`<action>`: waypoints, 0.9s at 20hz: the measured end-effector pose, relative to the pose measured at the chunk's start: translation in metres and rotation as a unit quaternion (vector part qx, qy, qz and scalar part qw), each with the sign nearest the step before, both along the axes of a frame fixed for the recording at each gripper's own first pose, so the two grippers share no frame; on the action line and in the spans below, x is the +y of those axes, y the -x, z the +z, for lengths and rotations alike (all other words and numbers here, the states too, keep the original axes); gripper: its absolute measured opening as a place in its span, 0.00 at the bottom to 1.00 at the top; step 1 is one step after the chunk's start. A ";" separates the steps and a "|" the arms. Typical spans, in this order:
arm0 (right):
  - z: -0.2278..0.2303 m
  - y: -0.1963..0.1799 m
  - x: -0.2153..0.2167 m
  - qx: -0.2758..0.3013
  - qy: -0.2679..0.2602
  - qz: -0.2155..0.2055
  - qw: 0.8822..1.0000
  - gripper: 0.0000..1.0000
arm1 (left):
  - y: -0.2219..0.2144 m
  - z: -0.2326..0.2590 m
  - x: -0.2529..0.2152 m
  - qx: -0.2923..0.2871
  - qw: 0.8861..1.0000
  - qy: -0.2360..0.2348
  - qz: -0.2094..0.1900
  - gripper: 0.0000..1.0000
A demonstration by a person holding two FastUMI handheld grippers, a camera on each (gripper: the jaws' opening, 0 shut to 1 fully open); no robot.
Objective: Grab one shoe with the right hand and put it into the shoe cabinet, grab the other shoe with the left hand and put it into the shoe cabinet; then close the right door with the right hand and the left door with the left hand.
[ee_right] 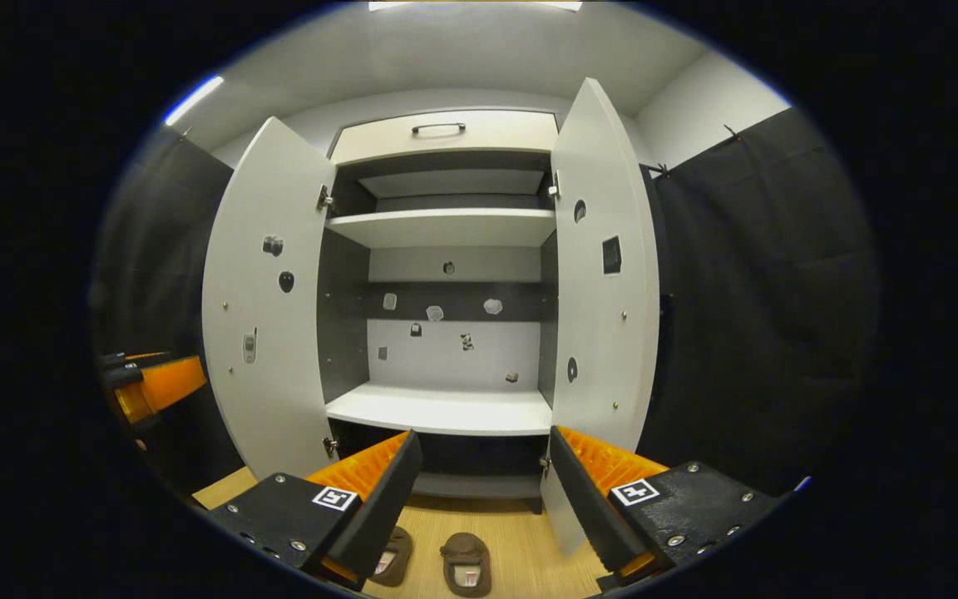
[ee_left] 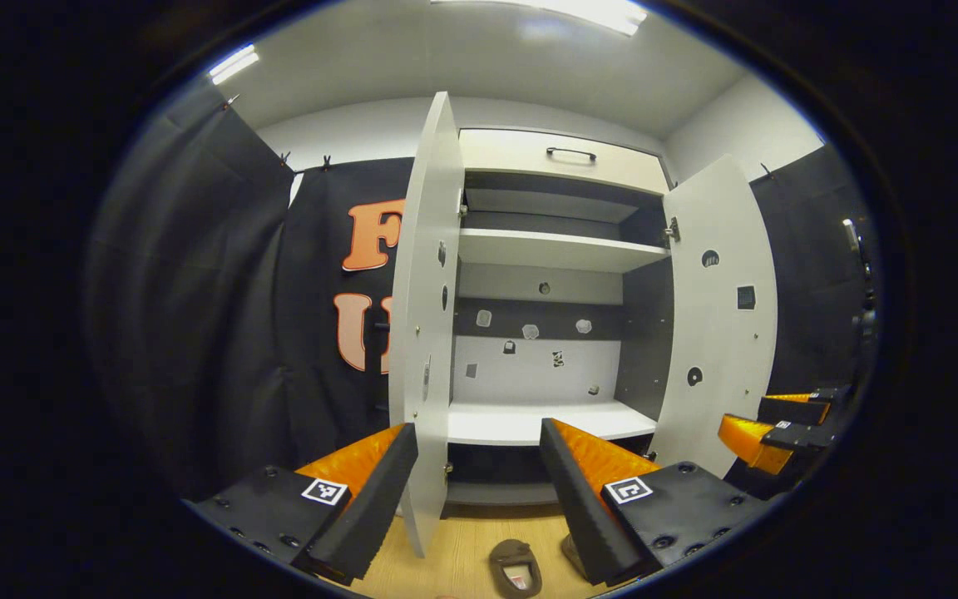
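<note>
With both doors swung wide, tall white laminate shoe cabinet [ee_right: 446, 408] awaiting two brown slip-on shoes [ee_right: 466, 564] lying side by side on pale wood-grain floor [ee_right: 520, 549] before its base. Right gripper [ee_right: 479, 491] and left gripper [ee_left: 479, 487] raised, fingers spread open, empty. Best lowered squarely over the nearer shoe's soft rim before pinching.

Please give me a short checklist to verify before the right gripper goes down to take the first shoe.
1. Cabinet doors open: left door and right door swung out, ok.
2. Lower shelf free for shoes: ok.
3. Both shoes on the floor: one shoe, the other shoe partly hidden, ok.
4. Right gripper jaws open, holding nothing: ok.
5. Left gripper open, holding nothing: ok.
</note>
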State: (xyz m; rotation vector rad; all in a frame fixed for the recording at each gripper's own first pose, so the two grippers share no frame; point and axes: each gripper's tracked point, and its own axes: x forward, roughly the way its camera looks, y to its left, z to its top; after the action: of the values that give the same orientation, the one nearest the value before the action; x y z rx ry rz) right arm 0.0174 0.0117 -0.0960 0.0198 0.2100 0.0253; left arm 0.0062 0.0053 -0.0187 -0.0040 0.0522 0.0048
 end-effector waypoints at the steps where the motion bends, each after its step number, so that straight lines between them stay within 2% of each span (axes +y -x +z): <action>1: -0.019 -0.001 0.003 0.020 -0.001 0.005 1.000 0.95 | 0.000 -0.002 0.002 0.005 1.000 0.000 0.001 0.96; 4: -0.085 -0.003 0.013 0.085 -0.012 0.015 0.996 0.95 | -0.001 -0.013 0.008 0.016 1.000 -0.001 0.010 0.96; 5: -0.109 -0.003 0.014 0.109 -0.012 0.014 0.994 0.95 | -0.001 -0.014 0.012 0.019 1.000 0.000 0.013 0.94; 7: -0.159 -0.006 0.011 0.148 0.001 0.011 0.989 0.95 | -0.002 -0.019 0.017 0.025 0.999 -0.004 0.019 0.96; 10: -0.236 -0.002 0.012 0.213 0.005 0.010 0.977 0.95 | 0.001 -0.025 0.025 0.033 0.999 -0.009 0.030 0.94; 13: -0.301 0.007 0.000 0.267 0.024 0.001 0.963 0.95 | 0.004 -0.028 0.033 0.039 0.998 -0.016 0.039 0.96; 16: -0.346 0.011 -0.007 0.307 0.031 -0.004 0.951 0.95 | 0.005 -0.033 0.037 0.046 0.998 -0.021 0.044 0.96; 17: -0.361 0.012 -0.009 0.319 0.037 -0.006 0.947 0.90 | 0.005 -0.035 0.038 0.050 0.997 -0.023 0.046 0.94; 18: -0.373 0.012 -0.012 0.329 0.038 -0.010 0.944 0.93 | 0.006 -0.038 0.039 0.053 0.997 -0.026 0.048 0.97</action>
State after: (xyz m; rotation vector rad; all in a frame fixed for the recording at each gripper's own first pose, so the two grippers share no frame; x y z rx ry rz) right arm 0.0056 -0.0003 -0.4693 -0.0472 0.8808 -0.0109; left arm 0.0007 0.0446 -0.0564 0.0467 0.1572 0.1025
